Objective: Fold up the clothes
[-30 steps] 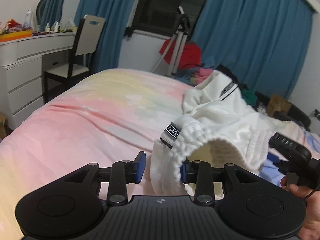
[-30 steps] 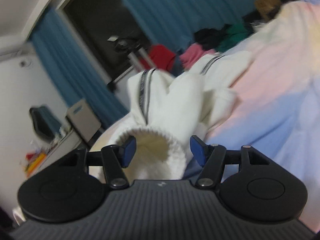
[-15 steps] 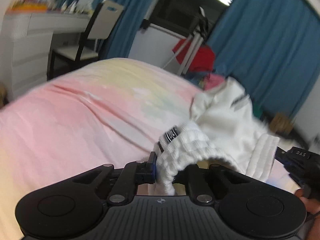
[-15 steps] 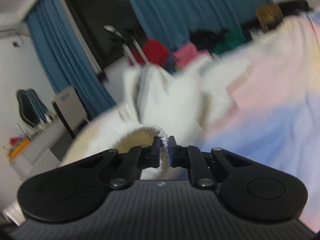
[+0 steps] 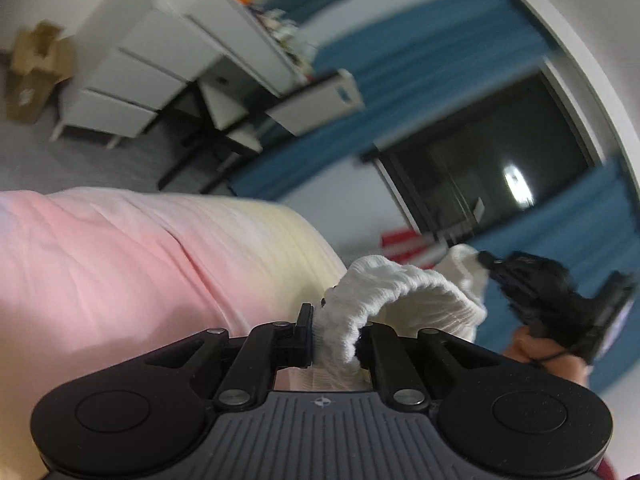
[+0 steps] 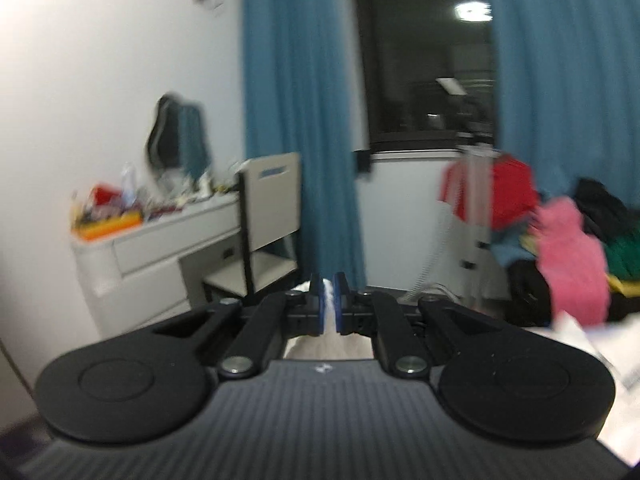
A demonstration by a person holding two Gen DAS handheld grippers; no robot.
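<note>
A white knitted garment [image 5: 404, 296] with a ribbed waistband hangs lifted above the pastel bed [image 5: 120, 264]. My left gripper [image 5: 334, 334] is shut on one side of that waistband. In the left wrist view my right gripper [image 5: 486, 260] shows at the right, held by a hand [image 5: 536, 352] and pinching the far end of the band. The right wrist view shows my right gripper [image 6: 329, 306] shut on a thin white edge of the garment [image 6: 329, 312]; the rest of the cloth hangs hidden below the gripper body.
A white desk [image 6: 160, 240] with clutter and a chair [image 6: 268, 216] stand left of the blue curtains [image 6: 296, 120] and dark window [image 6: 424, 60]. A pile of red, pink and dark clothes [image 6: 568, 236] lies at the right. A cardboard box [image 5: 36, 68] sits on the floor.
Both grippers closed on the white garment's waistband and lifted it off the bed. The right one rose well up; both rolled, so the views tilt.
</note>
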